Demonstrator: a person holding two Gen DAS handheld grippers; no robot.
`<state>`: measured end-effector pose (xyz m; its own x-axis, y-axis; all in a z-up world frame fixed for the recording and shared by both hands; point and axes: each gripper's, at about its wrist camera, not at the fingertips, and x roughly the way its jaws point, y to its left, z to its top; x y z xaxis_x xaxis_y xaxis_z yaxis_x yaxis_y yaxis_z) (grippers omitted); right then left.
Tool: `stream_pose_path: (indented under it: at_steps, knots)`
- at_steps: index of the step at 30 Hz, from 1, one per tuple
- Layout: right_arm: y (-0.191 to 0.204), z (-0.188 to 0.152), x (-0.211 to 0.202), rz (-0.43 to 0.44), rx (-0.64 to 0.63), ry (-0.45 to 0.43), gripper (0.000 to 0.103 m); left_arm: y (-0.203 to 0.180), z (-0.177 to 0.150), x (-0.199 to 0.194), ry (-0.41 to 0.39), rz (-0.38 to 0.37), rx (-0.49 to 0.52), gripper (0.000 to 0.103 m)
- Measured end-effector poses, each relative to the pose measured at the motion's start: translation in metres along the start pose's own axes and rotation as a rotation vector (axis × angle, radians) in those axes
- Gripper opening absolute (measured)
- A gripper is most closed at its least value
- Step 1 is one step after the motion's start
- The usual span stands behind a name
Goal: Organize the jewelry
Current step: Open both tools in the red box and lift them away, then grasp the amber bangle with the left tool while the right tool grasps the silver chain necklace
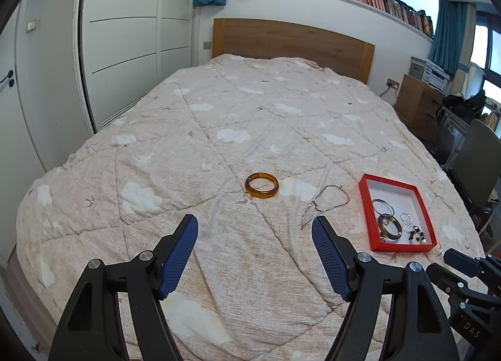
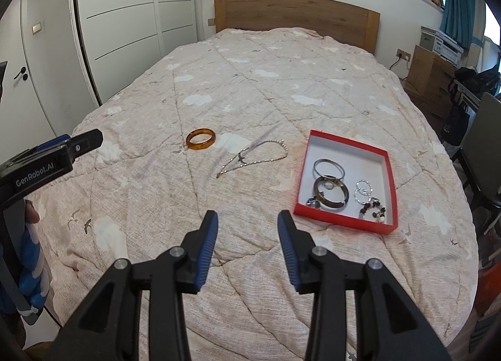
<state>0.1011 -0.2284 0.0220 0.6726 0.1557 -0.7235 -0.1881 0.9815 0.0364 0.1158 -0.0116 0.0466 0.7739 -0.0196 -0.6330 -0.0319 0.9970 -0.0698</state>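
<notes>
An amber bangle (image 1: pixel 261 186) (image 2: pixel 200 139) lies on the quilt, and a thin silver chain necklace (image 1: pixel 328 201) (image 2: pixel 255 157) lies just right of it. Further right sits a red tray (image 1: pixel 366 204) (image 2: pixel 339 140) with a white inside, holding several bangles and beaded pieces. My left gripper (image 1: pixel 255 226) hovers open over the quilt, short of the amber bangle, nothing between its blue pads. My right gripper (image 2: pixel 247 220) is open too, empty, near the bed's foot, with the necklace ahead and the tray to its front right.
Everything rests on a beige quilted bed (image 1: pixel 219 104) with a wooden headboard (image 1: pixel 291 41). White wardrobe doors (image 1: pixel 125 32) stand left; a wooden dresser (image 1: pixel 416 104) and a chair (image 1: pixel 476 160) stand right. The left gripper's body (image 2: pixel 47 157) shows at the right wrist view's left edge.
</notes>
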Motion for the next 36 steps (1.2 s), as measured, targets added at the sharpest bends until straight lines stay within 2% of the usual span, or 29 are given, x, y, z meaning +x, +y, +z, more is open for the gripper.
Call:
stream_pose_path:
  at_steps: [5,11,13,18,25,32,34,36]
  knots:
    - [0.001,0.004,0.018,0.032,0.007,0.022,0.038,0.006,0.001,0.016,0.027,0.017,-0.01,0.074]
    - [-0.001,0.014,0.052,0.063,0.017,0.063,0.039,0.023,0.004,0.058,0.096,0.034,-0.045,0.074]
    - [-0.003,0.018,0.067,0.076,0.024,0.079,0.043,0.032,0.005,0.077,0.124,0.045,-0.064,0.074]
    - [-0.013,0.031,0.12,0.116,0.064,0.132,0.045,0.042,0.015,0.129,0.181,0.049,-0.078,0.074]
    - [-0.032,0.048,0.198,0.166,0.149,0.211,0.045,0.036,0.042,0.209,0.237,0.044,-0.065,0.074]
    - [-0.048,0.056,0.255,0.208,0.233,0.265,0.046,0.024,0.054,0.279,0.293,0.064,-0.013,0.074]
    - [-0.053,0.055,0.271,0.221,0.272,0.295,0.052,0.023,0.053,0.296,0.318,0.061,-0.015,0.074]
    - [-0.057,0.056,0.283,0.242,0.302,0.307,0.054,0.022,0.051,0.311,0.337,0.065,-0.008,0.073]
